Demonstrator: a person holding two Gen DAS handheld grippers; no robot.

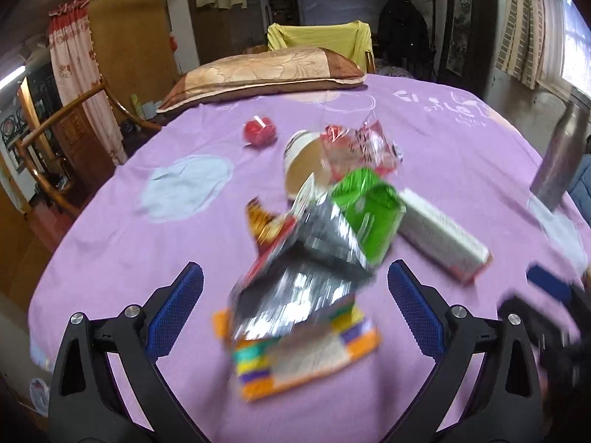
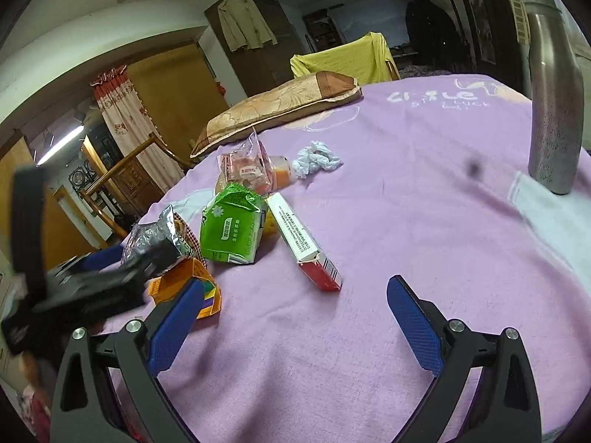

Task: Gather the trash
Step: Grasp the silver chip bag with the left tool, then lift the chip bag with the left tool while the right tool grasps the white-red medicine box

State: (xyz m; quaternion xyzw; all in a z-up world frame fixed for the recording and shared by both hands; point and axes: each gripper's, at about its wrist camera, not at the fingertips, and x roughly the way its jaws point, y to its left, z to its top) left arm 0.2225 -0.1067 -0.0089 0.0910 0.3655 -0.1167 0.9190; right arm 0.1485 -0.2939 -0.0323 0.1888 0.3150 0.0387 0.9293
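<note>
Trash lies in a heap on a purple cloth. My left gripper is open, its blue pads on either side of a silver foil wrapper lying over an orange box. Behind are a green tissue pack, a white and red carton, a paper cup, a clear red snack bag and a red cap. My right gripper is open and empty over bare cloth, near the carton, the green pack and a crumpled tissue.
A steel bottle stands at the right on a white patch. A brown pillow lies at the far edge, with a yellow-draped chair behind. A wooden chair stands left of the table.
</note>
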